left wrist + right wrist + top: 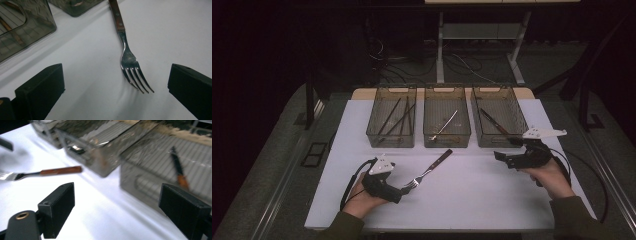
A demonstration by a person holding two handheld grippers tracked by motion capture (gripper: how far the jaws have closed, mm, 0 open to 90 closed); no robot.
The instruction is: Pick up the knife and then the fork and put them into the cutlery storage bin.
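The left hand-held gripper [116, 92] stood wide open, its jaws on either side of the prongs of a fork [128, 58] that lay flat on the white table [175, 32] just ahead. The fork looked stiff, light and smooth, so it would probably slip; the wooden handle farther ahead seemed a better place to hold. The right hand-held gripper [125, 210] was open and empty, near the right bin [155, 167].

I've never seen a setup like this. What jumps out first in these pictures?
A lone fork with a wooden handle lies on the white table, its tines between the open jaws of the left gripper. Behind it stand three clear bins in a row, each holding utensils. The right gripper hovers open near the rightmost bin.
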